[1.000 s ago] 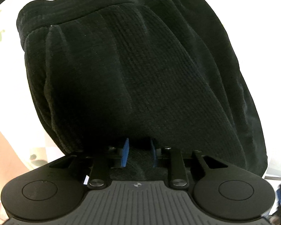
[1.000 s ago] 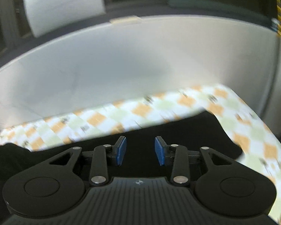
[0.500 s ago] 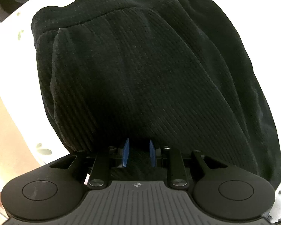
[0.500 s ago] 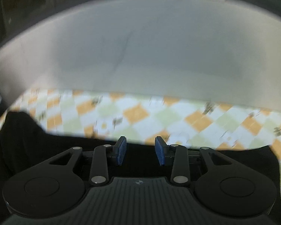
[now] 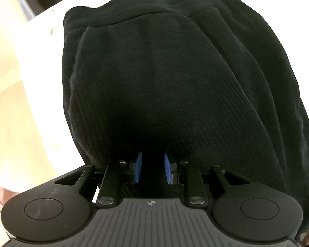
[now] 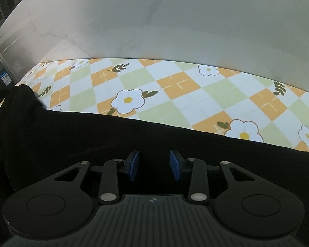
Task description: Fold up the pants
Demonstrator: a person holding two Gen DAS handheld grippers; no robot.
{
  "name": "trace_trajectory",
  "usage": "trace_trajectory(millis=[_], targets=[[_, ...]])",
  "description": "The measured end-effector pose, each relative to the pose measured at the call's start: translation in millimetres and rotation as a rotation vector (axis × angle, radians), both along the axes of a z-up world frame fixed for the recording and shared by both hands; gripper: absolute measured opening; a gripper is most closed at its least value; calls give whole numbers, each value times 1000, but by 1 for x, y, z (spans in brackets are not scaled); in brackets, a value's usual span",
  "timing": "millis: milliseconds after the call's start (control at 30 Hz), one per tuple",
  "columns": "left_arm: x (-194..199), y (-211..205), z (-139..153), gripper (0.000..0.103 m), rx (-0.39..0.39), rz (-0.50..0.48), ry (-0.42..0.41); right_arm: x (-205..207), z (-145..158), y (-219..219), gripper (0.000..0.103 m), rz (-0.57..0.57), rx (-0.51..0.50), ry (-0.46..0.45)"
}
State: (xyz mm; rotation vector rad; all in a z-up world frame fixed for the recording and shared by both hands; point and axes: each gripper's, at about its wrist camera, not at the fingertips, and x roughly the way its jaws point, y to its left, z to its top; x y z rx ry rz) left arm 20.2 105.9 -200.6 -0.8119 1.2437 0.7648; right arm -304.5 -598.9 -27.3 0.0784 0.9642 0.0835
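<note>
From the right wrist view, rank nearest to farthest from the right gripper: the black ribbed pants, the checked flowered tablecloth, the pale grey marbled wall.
1. Black ribbed pants, right under the right gripper.
2. Checked flowered tablecloth, just beyond the pants' edge.
3. Pale grey marbled wall, behind the cloth, across the top.

left wrist: straight down, close over pants [image 5: 175, 82] | right wrist: slanting across, perhaps higher | shared: pants

Pants [image 5: 175, 82] are seen as black, ribbed in fine lines. Tablecloth [image 6: 175, 94] is checked in orange, pale green and white diamonds, dotted with white yellow-centred flowers and dark green leaf sprigs. Gripper pads [image 6: 134, 163] are blue, bodies black. Backdrop [image 6: 154, 20] is plain grey-white.
</note>
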Motion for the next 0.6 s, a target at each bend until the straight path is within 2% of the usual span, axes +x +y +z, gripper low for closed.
trace_trajectory(millis=[100,167,233,300,433,500,600], targets=[[3,8,-1,28,-52,33,-10,-1,0,1,37,9,-18,-7],[10,8,11,32,-36,-8,-42,0,-1,5,37,19,-46,-11],[21,3,35,33,39,-94,-120,1,-2,7,37,11,-58,-2],[32,2,57,33,81,-155,-222,6,0,5,38,-23,-36,23],[61,16,83,33,107,-232,-395,21,4,0,39,-92,16,89],[77,26,89,33,117,-274,-449,21,15,1,39,-127,38,67],[101,46,98,33,134,-302,-519,19,35,11,39,-117,30,-7]])
